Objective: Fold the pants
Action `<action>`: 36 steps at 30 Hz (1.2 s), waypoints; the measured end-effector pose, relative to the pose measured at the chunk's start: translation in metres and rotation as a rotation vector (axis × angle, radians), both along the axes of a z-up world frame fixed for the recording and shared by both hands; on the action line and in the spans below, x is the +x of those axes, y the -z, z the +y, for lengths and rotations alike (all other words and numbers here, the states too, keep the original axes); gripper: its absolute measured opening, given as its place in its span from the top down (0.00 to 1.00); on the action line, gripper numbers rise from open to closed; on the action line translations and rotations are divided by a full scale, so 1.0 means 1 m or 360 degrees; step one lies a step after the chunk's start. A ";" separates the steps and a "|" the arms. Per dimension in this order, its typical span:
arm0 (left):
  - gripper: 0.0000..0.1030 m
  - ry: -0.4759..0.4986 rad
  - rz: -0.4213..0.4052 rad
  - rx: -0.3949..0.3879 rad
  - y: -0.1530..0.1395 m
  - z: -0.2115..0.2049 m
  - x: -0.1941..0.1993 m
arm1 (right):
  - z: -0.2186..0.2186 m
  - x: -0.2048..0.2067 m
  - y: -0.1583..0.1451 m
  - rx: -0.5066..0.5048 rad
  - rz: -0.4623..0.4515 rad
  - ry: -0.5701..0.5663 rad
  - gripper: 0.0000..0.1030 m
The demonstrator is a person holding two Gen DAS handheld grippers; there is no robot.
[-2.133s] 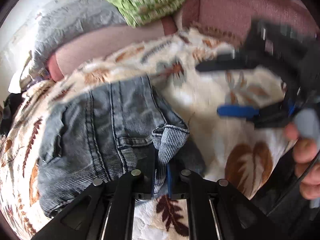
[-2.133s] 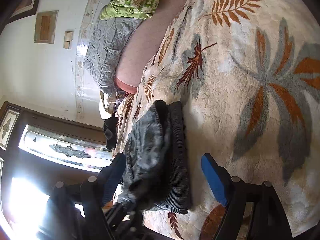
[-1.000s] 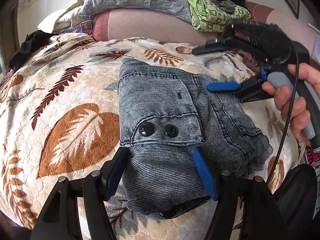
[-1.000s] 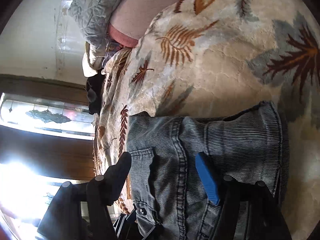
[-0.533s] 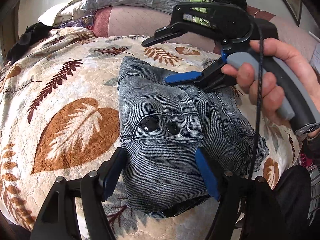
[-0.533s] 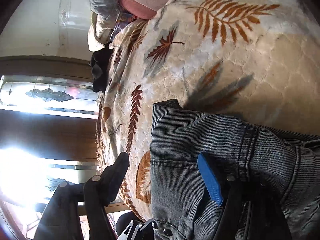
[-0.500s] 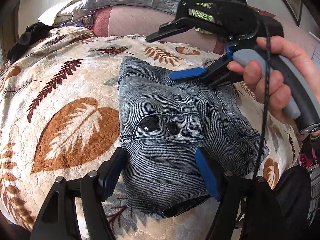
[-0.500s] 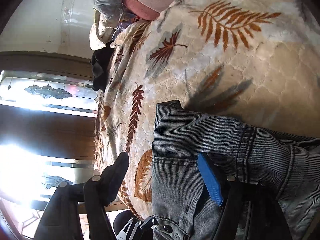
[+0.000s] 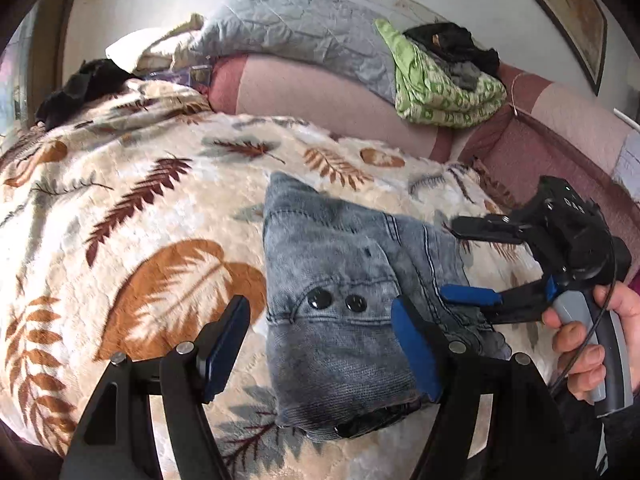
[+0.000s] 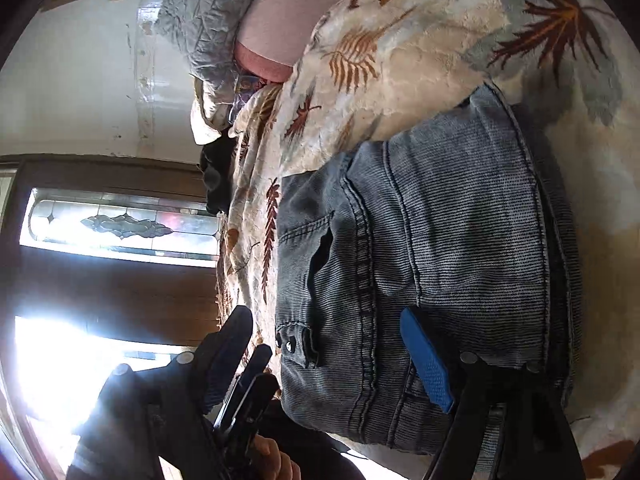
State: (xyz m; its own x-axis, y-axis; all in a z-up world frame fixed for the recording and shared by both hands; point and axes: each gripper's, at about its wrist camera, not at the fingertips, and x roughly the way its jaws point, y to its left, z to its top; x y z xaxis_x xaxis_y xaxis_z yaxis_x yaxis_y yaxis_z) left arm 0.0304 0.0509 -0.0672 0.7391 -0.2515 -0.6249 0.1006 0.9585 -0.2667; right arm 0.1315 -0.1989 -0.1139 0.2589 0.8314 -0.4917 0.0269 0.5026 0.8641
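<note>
The grey-blue jeans [image 9: 340,280] lie folded in a compact bundle on the leaf-print blanket [image 9: 140,208], a pocket flap with two black snaps facing up. My left gripper [image 9: 320,352] hovers open over the bundle's near end, its blue pads either side of the denim and not pressing it. At the bundle's right edge, held by a hand [image 9: 580,352], my right gripper [image 9: 474,260] has its jaws opening. Its lower blue finger [image 9: 468,294] lies by the cloth, and nothing is pinched. In the right wrist view the jeans [image 10: 440,240] fill the space ahead of the right gripper [image 10: 326,356].
A grey quilted cover [image 9: 300,28], a green patterned cloth [image 9: 440,84] under dark clothes and a pink bolster [image 9: 320,104] line the back. Black clothing [image 9: 80,84] sits at the far left. A bright window and dark wood panel [image 10: 100,220] stand beyond the bed's edge.
The right gripper has drawn back from over the far part of the jeans to their right edge. The left gripper has lifted and pulled back a little. The jeans stay folded.
</note>
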 end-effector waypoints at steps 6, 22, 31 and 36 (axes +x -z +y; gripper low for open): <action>0.27 0.0050 0.0312 0.0180 0.046 -0.019 0.017 | -0.014 -0.036 0.012 -0.0012 -0.0017 0.0002 0.15; 0.26 -0.0044 0.0107 0.0114 0.015 -0.004 -0.001 | -0.012 -0.045 -0.002 -0.0021 -0.0065 -0.0006 0.15; 0.25 -0.0072 0.0317 0.0063 0.042 0.006 0.006 | 0.074 0.027 -0.054 0.0033 -0.0176 -0.0322 0.15; 0.22 -0.0065 0.0329 0.0077 0.045 0.006 0.007 | 0.114 0.052 0.023 -0.0041 0.0187 -0.0448 0.15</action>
State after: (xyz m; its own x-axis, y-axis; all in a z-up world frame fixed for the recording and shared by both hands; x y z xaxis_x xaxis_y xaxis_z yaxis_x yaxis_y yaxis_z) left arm 0.0371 0.0569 -0.1123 0.6028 -0.1897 -0.7750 0.0090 0.9729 -0.2312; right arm 0.1831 -0.0847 -0.1371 -0.0398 0.8491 -0.5267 -0.0175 0.5265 0.8500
